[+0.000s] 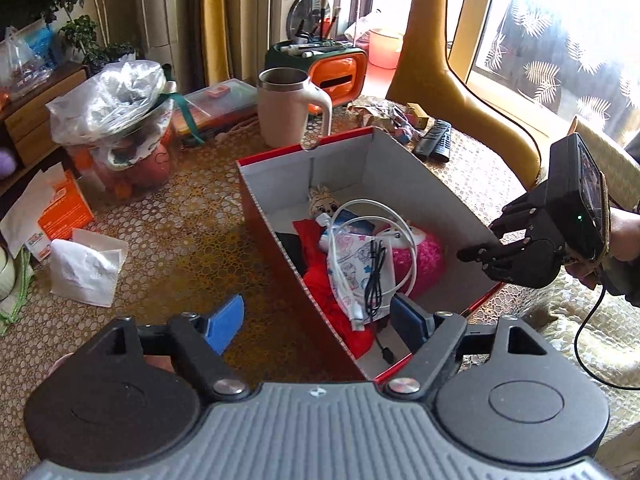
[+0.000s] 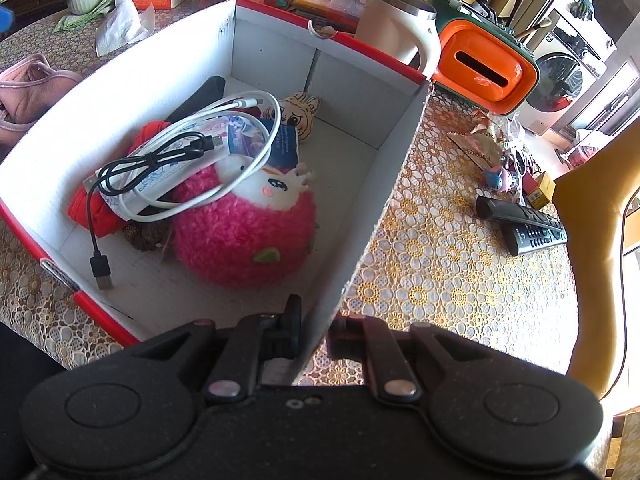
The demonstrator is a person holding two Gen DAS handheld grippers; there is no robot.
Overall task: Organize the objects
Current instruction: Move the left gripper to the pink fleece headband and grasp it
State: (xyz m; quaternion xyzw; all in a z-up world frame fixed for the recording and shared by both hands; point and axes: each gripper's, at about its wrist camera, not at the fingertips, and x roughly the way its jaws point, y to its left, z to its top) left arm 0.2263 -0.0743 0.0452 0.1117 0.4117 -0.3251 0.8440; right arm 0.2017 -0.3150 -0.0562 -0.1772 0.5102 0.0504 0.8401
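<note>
A red cardboard box (image 1: 260, 216) with white inner walls (image 2: 360, 184) sits on the lace-covered table. Inside lie a pink plush toy (image 2: 240, 236), a white cable (image 2: 248, 152), a black USB cable (image 2: 152, 160), red cloth (image 1: 320, 280) and a small tiger doll (image 2: 298, 114). My left gripper (image 1: 320, 320) is open, its blue pads astride the box's near left wall. My right gripper (image 2: 316, 332) is shut on the box's right wall; it also shows in the left wrist view (image 1: 480, 250).
A beige mug (image 1: 290, 108), an orange tissue holder (image 2: 486, 70), two remotes (image 2: 524, 224), a bagged jar (image 1: 120, 128), an orange packet (image 1: 64, 208) and white paper (image 1: 86, 268) lie around the box. A yellow chair (image 1: 460, 92) stands by the table's far edge.
</note>
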